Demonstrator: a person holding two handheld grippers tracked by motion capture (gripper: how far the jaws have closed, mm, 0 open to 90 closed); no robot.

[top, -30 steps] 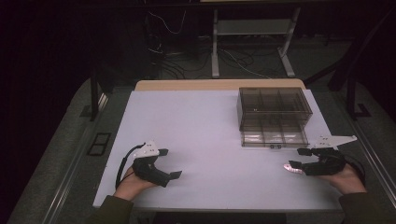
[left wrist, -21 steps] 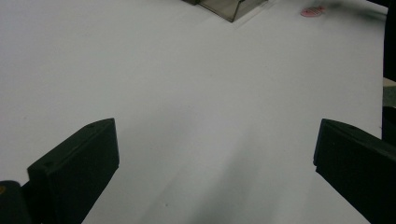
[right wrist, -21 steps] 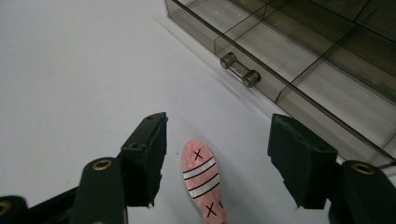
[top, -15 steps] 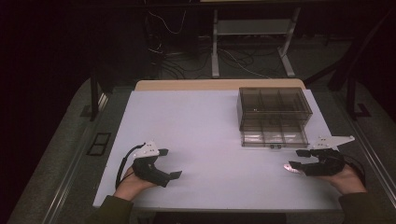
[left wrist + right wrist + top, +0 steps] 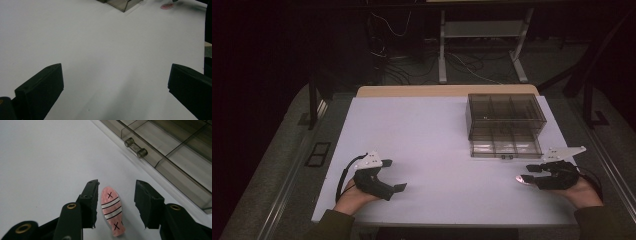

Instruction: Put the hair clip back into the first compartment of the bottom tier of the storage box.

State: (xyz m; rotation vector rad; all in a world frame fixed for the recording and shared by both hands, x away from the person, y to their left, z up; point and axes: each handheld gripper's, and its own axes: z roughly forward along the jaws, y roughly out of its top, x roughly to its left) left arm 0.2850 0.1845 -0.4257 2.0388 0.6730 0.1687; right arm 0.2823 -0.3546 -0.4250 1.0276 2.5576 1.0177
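At the lower right of the high view, the right gripper (image 5: 532,175) rests on the white worktop (image 5: 437,135) with its jaws around a pink striped oval piece (image 5: 111,213); they have just been closing, one jaw beside the piece's edge and the other a gap away, not yet pressing. The piece lies flat just in front of the smoky clear drawer box (image 5: 504,122). At lower left, the left gripper (image 5: 388,176) holds its jaws wide apart over bare worktop.
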